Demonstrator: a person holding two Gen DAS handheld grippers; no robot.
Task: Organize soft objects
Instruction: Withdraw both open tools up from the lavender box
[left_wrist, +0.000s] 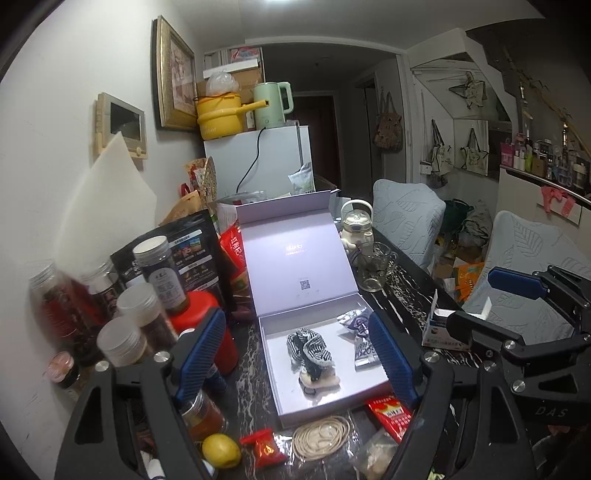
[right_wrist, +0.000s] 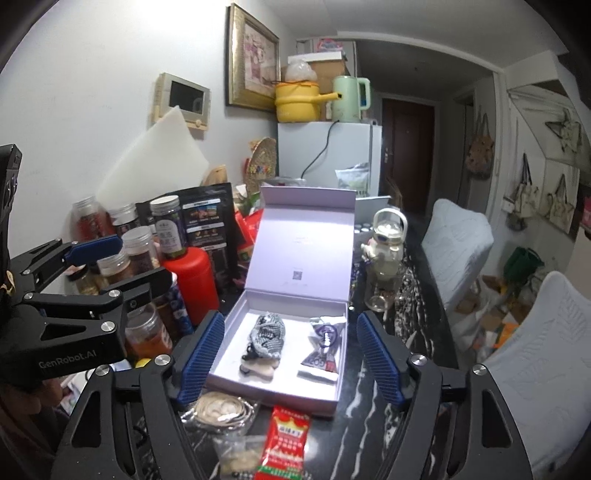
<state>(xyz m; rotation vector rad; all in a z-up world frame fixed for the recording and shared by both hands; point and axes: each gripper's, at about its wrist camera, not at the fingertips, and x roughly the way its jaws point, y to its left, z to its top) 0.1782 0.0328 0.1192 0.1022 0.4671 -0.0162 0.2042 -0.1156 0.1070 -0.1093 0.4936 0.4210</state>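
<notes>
An open pale lilac gift box (left_wrist: 269, 373) (right_wrist: 325, 400) lies on the dark marble table with its lid standing up behind. Inside rest a black-and-white checked cloth bundle (left_wrist: 309, 349) (right_wrist: 266, 334) on small beige pieces, and a purple-white sachet (left_wrist: 364, 341) (right_wrist: 323, 352). My left gripper (left_wrist: 297, 356) hovers open above the box, nothing between its blue pads. My right gripper (right_wrist: 290, 360) also hangs open over the box, empty. Each gripper shows in the other's view: the right one (left_wrist: 491, 306) at the right edge, the left one (right_wrist: 107, 258) at the left edge.
Jars (left_wrist: 129, 321), a red bottle (right_wrist: 192, 280) and a black pouch (left_wrist: 177, 254) crowd the left side. In front of the box lie a coil of beige bands (left_wrist: 321, 437), red packets (right_wrist: 286, 439) and a lemon (left_wrist: 221, 450). A glass mug (left_wrist: 373, 266), a teapot (right_wrist: 386, 240) and a small carton (left_wrist: 439, 330) stand to the right.
</notes>
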